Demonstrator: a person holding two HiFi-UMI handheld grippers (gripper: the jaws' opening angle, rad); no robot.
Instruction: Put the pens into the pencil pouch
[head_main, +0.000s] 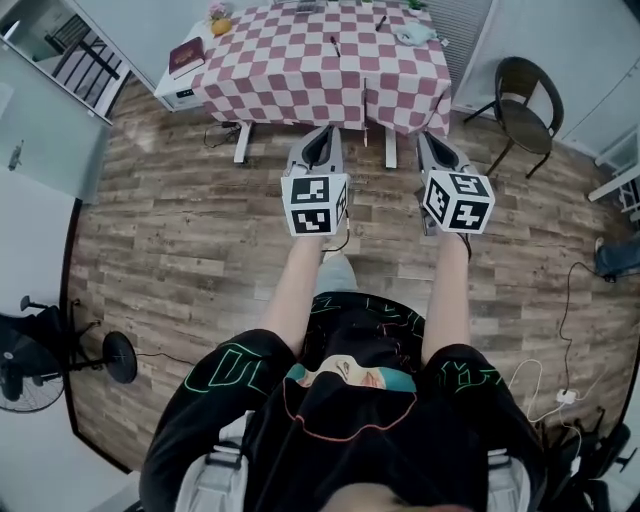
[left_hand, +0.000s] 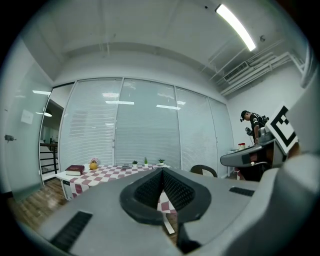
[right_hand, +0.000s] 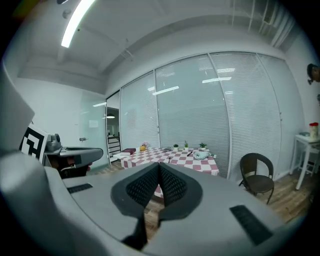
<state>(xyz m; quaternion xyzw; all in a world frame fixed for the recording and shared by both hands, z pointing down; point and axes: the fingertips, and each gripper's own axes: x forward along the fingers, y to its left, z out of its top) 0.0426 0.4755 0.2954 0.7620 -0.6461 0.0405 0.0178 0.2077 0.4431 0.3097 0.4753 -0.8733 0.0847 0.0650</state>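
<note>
Checkered table (head_main: 300, 70) bears pen (head_main: 335, 46) pointing lengthwise away.

Both arms (head_main: 298, 285) out fwd, L gripper (head_main: 322, 140) & R gripper (head_main: 433, 145) side by side, fingers (left_hand: 147, 190) closed, empty.

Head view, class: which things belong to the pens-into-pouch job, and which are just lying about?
Job: pen, second pen, pale pouch, checked table.
Lying about: red book, chair, floor fan.
</note>
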